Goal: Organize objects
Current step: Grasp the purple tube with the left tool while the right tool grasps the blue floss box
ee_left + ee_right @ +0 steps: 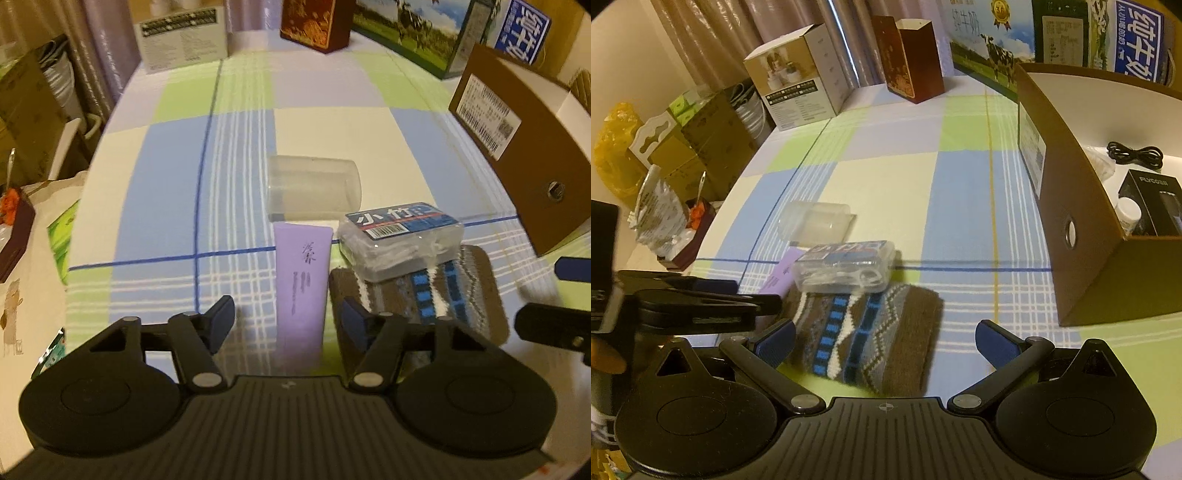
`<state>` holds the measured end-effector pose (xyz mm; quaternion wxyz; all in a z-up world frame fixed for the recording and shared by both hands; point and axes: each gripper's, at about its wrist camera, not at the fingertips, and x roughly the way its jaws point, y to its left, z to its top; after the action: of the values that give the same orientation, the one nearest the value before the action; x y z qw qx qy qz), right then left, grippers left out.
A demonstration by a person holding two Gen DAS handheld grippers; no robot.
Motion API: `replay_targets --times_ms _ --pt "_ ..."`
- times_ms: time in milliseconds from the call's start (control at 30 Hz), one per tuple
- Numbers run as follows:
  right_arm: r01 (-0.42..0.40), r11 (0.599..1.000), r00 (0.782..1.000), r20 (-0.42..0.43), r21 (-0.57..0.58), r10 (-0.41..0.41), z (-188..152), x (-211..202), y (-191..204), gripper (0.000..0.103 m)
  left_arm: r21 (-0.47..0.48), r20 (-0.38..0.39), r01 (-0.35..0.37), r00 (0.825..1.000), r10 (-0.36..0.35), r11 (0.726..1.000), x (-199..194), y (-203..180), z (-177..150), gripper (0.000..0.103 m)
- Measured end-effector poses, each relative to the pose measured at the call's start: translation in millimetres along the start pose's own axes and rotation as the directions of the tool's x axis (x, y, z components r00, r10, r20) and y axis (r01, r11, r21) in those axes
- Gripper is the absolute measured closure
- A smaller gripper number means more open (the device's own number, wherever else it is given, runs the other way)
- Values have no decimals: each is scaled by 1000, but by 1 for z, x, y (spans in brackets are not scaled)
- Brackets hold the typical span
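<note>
A purple tube (301, 288) lies lengthwise on the checked tablecloth, and my left gripper (288, 323) is open with one finger on either side of its near end. Beyond the tube, a clear plastic cup (314, 188) rests on its side. To the right, a clear box with a blue label (400, 240) sits on a folded brown knitted cloth (417, 306). My right gripper (884, 343) is open, straddling the near part of the cloth (868, 332). The labelled box (846, 266), tube (779, 277) and cup (816, 221) lie beyond it.
An open brown cardboard box (1082, 229) stands to the right, holding a black carton (1152, 206), a cable (1134, 151) and a white bottle (1128, 214). Milk cartons (997, 44), a dark red box (912, 55) and a white box (798, 85) line the back. The table edge runs along the left.
</note>
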<state>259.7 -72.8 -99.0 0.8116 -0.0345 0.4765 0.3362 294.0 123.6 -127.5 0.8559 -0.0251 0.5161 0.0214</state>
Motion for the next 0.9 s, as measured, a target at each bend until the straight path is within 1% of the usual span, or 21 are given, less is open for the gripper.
replay_targets --times_ms 33,67,100,133,167,367,567,667,733,867,900 --pt "0 1000 1000 0 0 0 2 2 1 2 2 -6 2 1000 -2 1000 5 0 1 50" --pt "0 1000 1000 1 -1 0 4 3 1 2 2 -13 5 1000 -5 1000 9 0 2 58" --pt "-2 1000 1000 3 -3 2 6 4 2 2 -3 -18 8 1000 -8 1000 13 1 2 62" --pt "-4 1000 1000 6 -6 4 8 6 3 2 -10 -21 18 1000 -18 1000 14 2 2 73" --pt "-8 1000 1000 7 -10 8 10 7 5 2 -21 -22 27 999 -28 999 15 3 1 75" --pt "-29 998 1000 -6 -55 29 22 27 20 2 -80 -1 11 1000 -12 997 5 19 -15 76" --pt "-36 994 999 -15 -106 35 37 57 39 2 -169 -9 -61 998 60 984 -5 55 -25 76" --pt "-16 994 999 -29 -112 13 46 74 43 2 -188 -12 -84 996 84 978 -8 67 -27 76" --pt "-8 994 999 -46 -113 3 51 85 45 2 -195 -13 -87 996 86 977 -9 71 -28 76" --pt "41 991 992 -113 -127 -55 57 106 45 3 -188 -17 -93 996 92 978 -7 71 -26 75" --pt "52 990 990 -125 -129 -68 57 110 45 4 -181 -18 -98 995 96 979 -5 70 -24 75"
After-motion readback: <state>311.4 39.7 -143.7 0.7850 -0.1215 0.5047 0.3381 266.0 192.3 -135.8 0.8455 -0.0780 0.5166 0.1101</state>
